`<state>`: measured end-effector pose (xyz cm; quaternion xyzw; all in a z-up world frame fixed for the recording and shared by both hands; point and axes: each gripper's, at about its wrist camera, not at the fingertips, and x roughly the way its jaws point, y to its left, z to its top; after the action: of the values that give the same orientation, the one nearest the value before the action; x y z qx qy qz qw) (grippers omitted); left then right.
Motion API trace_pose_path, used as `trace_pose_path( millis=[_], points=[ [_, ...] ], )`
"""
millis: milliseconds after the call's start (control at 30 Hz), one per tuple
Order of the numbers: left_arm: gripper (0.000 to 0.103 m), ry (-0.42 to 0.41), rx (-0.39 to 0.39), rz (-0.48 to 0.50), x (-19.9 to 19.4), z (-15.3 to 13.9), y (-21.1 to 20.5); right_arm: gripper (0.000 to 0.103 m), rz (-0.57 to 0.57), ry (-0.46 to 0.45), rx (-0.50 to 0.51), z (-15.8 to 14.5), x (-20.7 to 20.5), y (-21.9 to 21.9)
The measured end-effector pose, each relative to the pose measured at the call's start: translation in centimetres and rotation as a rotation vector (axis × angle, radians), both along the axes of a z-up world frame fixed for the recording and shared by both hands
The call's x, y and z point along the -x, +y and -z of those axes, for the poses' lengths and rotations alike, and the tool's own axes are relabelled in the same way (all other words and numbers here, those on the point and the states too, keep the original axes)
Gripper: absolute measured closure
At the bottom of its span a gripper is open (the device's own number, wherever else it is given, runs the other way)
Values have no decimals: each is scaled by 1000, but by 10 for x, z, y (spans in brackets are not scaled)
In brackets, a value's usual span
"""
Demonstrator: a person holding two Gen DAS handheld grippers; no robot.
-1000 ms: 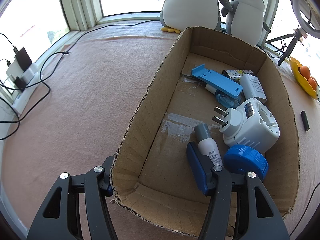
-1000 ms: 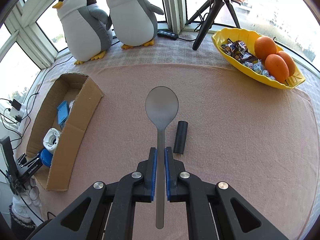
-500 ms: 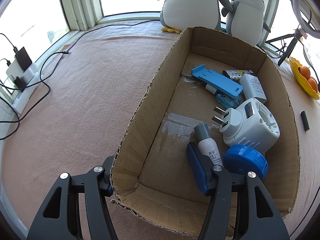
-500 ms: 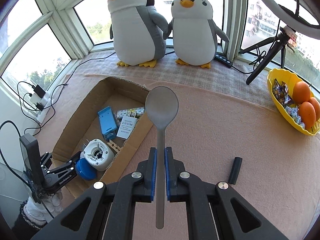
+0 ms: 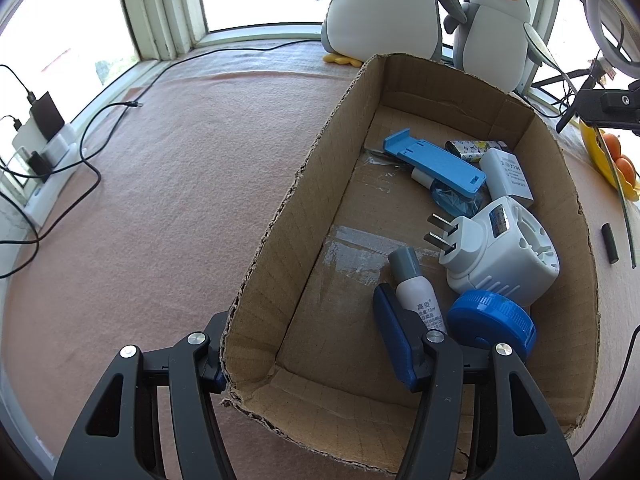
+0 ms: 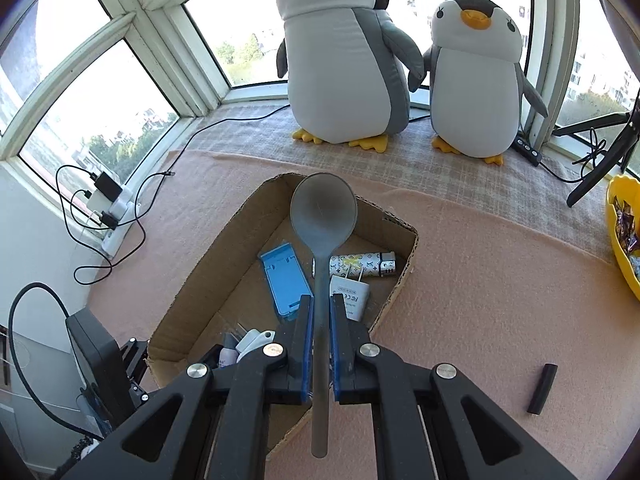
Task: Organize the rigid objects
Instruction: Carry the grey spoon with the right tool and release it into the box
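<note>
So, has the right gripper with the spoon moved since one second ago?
Yes. The right gripper carried the grey spoon leftward, from over the pink cloth to above the cardboard box.

Pink blanket (image 6: 480,280) covers the surface. On it: cardboard box (image 6: 400,280) centre frame, small black cylinder (image 6: 542,388) lower right, yellow bowl (image 6: 612,216) right edge, 2 plush penguins (image 6: 344,60) w/ cables at top.

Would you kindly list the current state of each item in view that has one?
right claw: shut on the spoon handle
spoon: held above the box, bowl forward
left claw: straddling the box's near corner wall
cardboard box: open-topped, partly filled
white plug adapter: lying on its side in the box
small bottle: lying down, capped
</note>
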<state>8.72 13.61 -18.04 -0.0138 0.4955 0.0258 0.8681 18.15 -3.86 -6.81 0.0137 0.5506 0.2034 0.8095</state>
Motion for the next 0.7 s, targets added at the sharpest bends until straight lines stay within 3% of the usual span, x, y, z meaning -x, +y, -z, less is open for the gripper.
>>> trace_pose_path(
  millis=[700],
  points=[
    [43, 0, 1, -2, 0, 0, 0, 96, -46, 41, 81, 39, -15, 33]
  ],
)
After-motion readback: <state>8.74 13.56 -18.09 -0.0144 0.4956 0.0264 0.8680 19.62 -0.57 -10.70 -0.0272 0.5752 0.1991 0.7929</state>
